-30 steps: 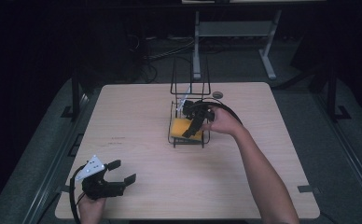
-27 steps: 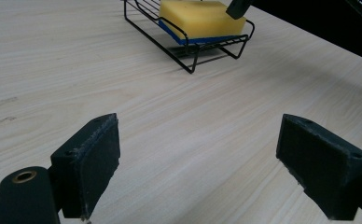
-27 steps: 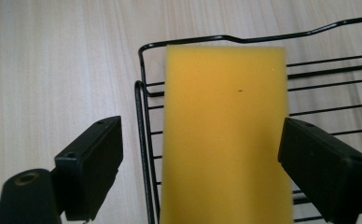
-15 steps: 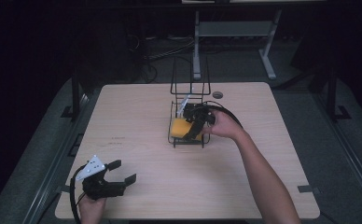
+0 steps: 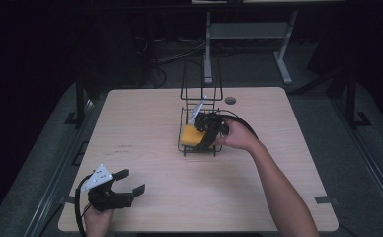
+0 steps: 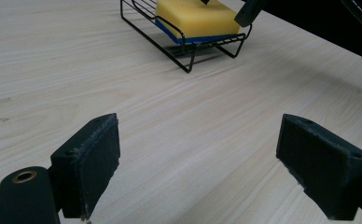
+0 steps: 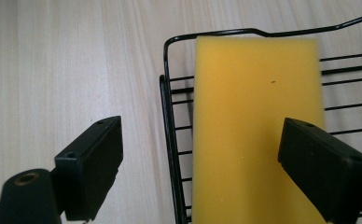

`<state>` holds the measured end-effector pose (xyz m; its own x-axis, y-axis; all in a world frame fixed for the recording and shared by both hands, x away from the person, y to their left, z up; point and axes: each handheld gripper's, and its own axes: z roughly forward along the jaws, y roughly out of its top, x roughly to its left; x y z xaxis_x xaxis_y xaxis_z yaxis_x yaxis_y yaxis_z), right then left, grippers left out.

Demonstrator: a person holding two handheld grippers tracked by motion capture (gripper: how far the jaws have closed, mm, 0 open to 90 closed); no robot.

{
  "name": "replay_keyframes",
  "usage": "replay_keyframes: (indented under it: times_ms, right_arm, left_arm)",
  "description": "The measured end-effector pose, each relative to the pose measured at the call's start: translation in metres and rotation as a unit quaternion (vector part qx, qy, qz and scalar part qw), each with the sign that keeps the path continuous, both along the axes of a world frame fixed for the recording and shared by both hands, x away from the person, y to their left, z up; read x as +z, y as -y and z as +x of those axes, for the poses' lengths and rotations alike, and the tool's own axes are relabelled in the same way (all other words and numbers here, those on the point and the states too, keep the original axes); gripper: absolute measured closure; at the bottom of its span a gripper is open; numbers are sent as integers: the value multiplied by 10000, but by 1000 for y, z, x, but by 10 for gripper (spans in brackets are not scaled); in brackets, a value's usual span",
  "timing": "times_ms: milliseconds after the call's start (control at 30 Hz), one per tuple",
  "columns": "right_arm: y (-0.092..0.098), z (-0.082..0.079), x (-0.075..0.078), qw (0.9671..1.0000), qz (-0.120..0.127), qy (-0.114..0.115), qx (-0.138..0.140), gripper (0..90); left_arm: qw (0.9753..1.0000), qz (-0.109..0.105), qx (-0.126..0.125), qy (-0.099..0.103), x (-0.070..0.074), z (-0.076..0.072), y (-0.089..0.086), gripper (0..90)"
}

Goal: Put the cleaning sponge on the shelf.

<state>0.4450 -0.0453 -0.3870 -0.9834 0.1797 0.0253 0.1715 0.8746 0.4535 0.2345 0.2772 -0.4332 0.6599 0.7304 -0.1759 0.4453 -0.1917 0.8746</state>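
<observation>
Sponge (image 7: 256, 135): yellow with a blue bottom, lying flat in the black wire rack (image 5: 198, 129), a bit past the table's middle toward 12 o'clock.
Right gripper (image 5: 205, 137): jaws wide apart, above the sponge, holding nothing.
Left gripper (image 5: 125, 183): jaws wide apart, holding nothing, near the table edge (image 5: 199, 228) at 7 o'clock.
Risk: one jaw sits outside the rack wire. Closing may pinch wire, not sponge, and tip the rack.

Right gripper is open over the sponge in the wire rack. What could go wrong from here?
1. The right gripper straddles the black wire rack's rim: one jaw is outside it, so closing could clamp wire along with the yellow sponge.
2. The rack looks light; a lift might drag it along.
3. The left gripper sits open near the table's near edge, too far away to steady the rack.
</observation>
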Motion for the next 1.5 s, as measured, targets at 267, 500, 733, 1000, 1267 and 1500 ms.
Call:
replay_keyframes:
  times_ms: [267,500,733,1000,1267,1500]
  right_arm:
    - [0,-8,2,9999,90,73,43,138]
    - [2,-15,1,9999,68,80,31,138]
    - [2,-19,3,9998,107,130,88,138]
    - [-2,-26,2,9998,42,144,122,137]
    - [1,-30,3,9997,63,162,154,137]
    - [3,-35,2,9997,54,176,166,137]
  left_arm:
    - [10000,-74,21,-15,0,0,-2,128]
    - [10000,-77,0,-17,0,0,-1,128]
    - [10000,-90,10,-18,0,0,0,128]
    - [9999,-112,19,-21,0,0,-1,129]
    - [10000,-95,15,-9,0,0,0,128]
    - [10000,-80,14,-5,0,0,0,128]
